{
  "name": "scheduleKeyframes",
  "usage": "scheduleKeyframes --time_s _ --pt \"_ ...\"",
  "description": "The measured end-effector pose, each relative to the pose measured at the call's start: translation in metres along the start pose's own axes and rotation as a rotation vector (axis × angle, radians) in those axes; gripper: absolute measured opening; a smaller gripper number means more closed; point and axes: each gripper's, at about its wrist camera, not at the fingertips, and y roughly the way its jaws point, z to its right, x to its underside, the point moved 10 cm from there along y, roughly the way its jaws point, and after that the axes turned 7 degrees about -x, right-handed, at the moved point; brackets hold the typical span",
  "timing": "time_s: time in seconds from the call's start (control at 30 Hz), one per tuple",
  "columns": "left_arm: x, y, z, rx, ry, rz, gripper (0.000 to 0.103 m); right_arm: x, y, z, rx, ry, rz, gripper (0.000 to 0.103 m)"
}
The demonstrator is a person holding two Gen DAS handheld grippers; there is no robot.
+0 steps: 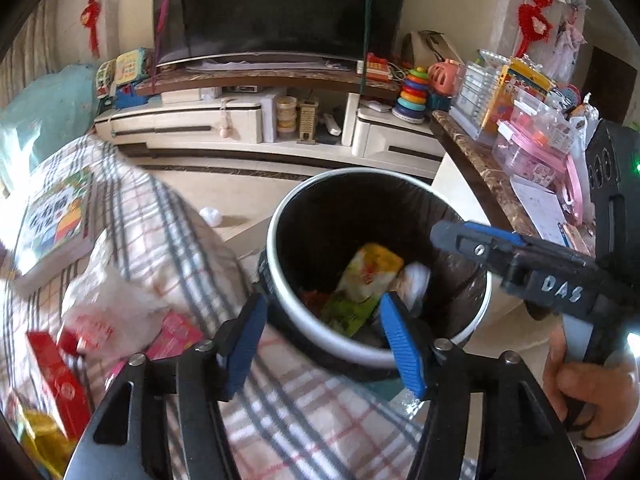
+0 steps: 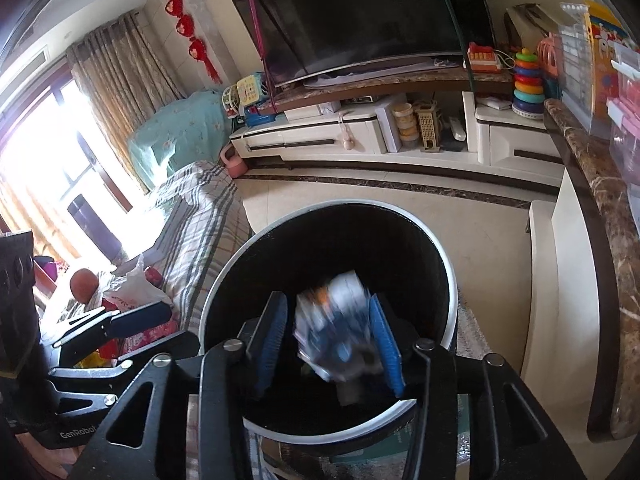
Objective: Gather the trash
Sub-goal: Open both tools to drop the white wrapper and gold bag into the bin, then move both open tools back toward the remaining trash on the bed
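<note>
My right hand-held gripper (image 2: 328, 340) stands half-open over the round black-lined bin (image 2: 451, 280), the light, crumpled blue-white wrapper (image 2: 334, 332) loose between the pads.

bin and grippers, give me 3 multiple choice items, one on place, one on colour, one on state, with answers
1. Where is the yellow-green packet?
A. on the checked cloth
B. inside the bin
C. on the TV stand

2. What colour are the pads of the left hand-held gripper?
A. blue
B. red
C. white

3. How does the right hand-held gripper stand over the bin?
A. shut with nothing near it
B. resting on the floor
C. open, with a blurred blue-white wrapper between its fingers

Answers:
1 B, the packet lies at the bottom of the black-lined bin.
2 A, both ribbed pads are blue.
3 C, the fingers stand apart either side of the blurred wrapper, above the bin's mouth.
</note>
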Motion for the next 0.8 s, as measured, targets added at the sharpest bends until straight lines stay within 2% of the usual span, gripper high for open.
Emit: scheduleKeyframes --time_s 0.07,0.23,0.4,0.8 --pt "0.010 -0.005 -0.005 0.007 -0.021 -0.004 0.064 0.000 -0.002 -0.003 -0.006 0.002 0.009 0.065" --pt "0.038 -0.026 -0.023 -0.004 -0.074 0.002 0.064 0.000 -0.005 -0.012 -0.005 -0.012 0.020 0.070" --pt "0.065 -0.051 -0.044 -0.025 -0.109 0.016 0.065 0.010 -0.012 -0.034 -0.048 0.002 0.046 0.091" --pt "0.122 -0.106 -0.111 -0.110 -0.224 0.037 0.066 0.059 -0.003 -0.112 -0.131 -0.051 0.010 0.094"
